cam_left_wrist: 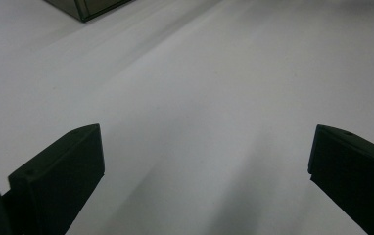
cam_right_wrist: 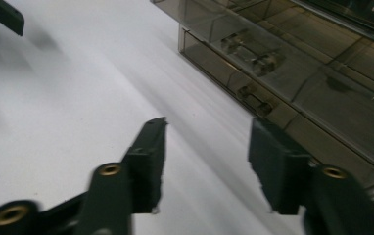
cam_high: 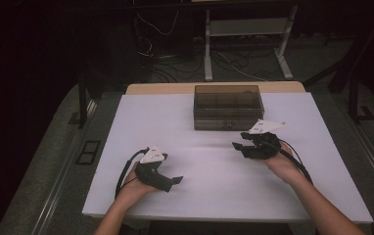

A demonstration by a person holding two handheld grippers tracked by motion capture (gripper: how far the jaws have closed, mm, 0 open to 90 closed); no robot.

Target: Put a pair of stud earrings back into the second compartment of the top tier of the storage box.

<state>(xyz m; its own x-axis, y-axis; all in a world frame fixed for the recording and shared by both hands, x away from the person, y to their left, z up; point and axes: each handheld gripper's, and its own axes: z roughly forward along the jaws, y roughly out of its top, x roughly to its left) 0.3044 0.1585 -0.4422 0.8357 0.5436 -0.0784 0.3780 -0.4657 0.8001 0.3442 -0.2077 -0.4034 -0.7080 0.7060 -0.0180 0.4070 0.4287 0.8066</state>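
Note:
A smoked clear plastic drawer box [cam_high: 227,106] stands at the back middle of the white table [cam_high: 199,191]. In the right gripper view the drawer box [cam_right_wrist: 292,73] lies along the upper right, with small metal parts inside its drawers. My right gripper [cam_high: 241,141] hovers just in front of the box's right half; the right gripper [cam_right_wrist: 207,147] has its jaws partly apart, nothing between them. My left gripper [cam_high: 173,182] rests low near the front left of the table. In its own view the left gripper [cam_left_wrist: 204,156] stands wide open over bare table.
A corner of the box [cam_left_wrist: 84,7] shows at the top left of the left gripper view. Beyond the table's far edge are a white metal frame [cam_high: 246,39] and loose cables [cam_high: 160,54] on the floor. A dark object [cam_right_wrist: 1,14] shows at the upper left of the right gripper view.

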